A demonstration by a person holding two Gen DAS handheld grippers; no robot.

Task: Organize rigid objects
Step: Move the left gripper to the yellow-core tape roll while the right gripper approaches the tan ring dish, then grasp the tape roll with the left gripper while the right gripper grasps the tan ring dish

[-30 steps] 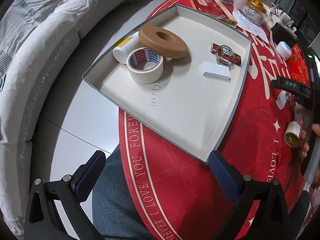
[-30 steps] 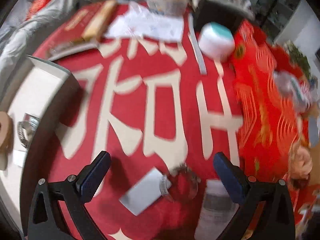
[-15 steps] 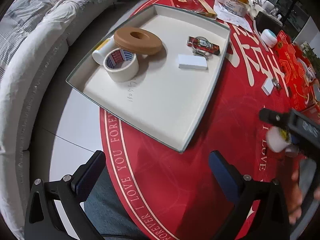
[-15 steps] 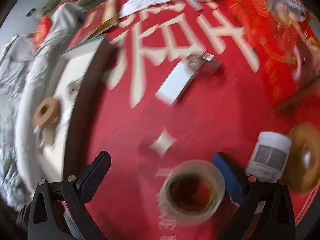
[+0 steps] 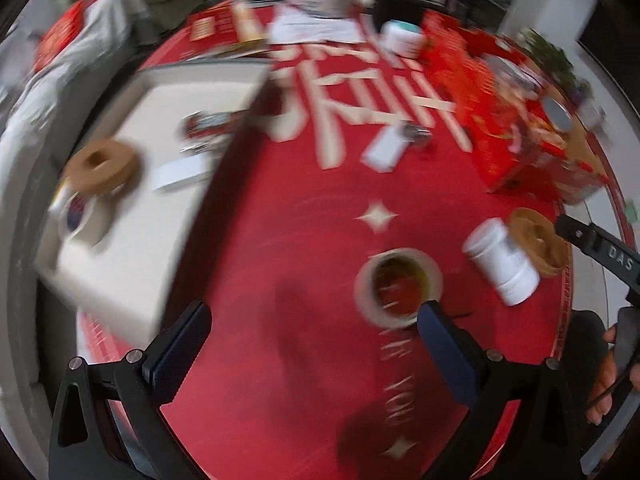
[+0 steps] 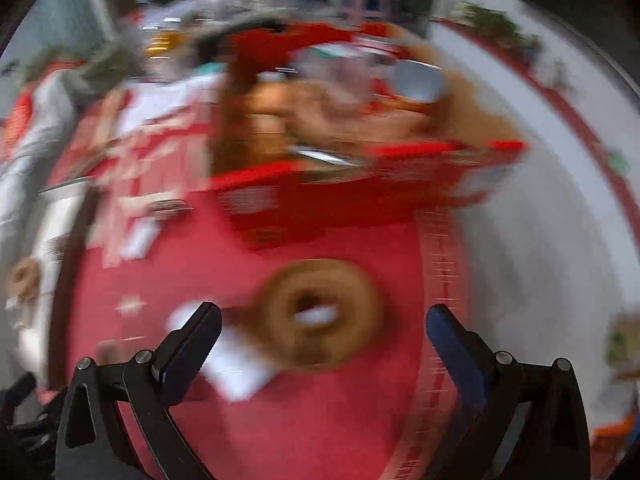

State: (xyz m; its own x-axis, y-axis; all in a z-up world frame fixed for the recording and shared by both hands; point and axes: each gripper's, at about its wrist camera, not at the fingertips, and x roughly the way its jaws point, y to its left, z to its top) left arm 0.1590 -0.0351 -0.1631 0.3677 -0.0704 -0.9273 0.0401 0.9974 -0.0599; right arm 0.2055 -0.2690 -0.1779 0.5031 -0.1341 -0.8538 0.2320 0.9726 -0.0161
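While both views are smearing with motion, we are reading the right gripper (image 6: 324,334) as standing with its dark fingers (image 6: 192,338) wide apart and clamped on nothing. Between and just beyond those fingers, a flat brown ring-shaped disc with a round centre hole (image 6: 320,314) is lying on the round red printed tablecloth (image 6: 280,420), near the table's edge; a white cylindrical plastic bottle (image 6: 236,364) is lying just beside it on the left, partly hidden by the left finger.

On the other side, the left gripper (image 5: 308,342) is likewise holding its fingers (image 5: 180,344) apart and empty. Its right finger is sitting at the near rim of a cream roll of adhesive tape with a dark core (image 5: 398,282), though we cannot tell whether the two are touching. In this view the bottle (image 5: 500,266) and the brown disc (image 5: 538,242) are lying beyond the roll, near the right gripper's black arm.

Farther out, the shallow white rectangular tray with a grey rim (image 5: 132,280) is already carrying a second brown ring (image 5: 100,166), another tape roll (image 5: 78,216) and some small flat items too blurred to name.

We are judging the step in hand to be the approach for the next pick, with three loose items not yet in the tray. The next move is calling for settling one gripper, centring the fingers about one item, and closing before carrying it across to the tray.
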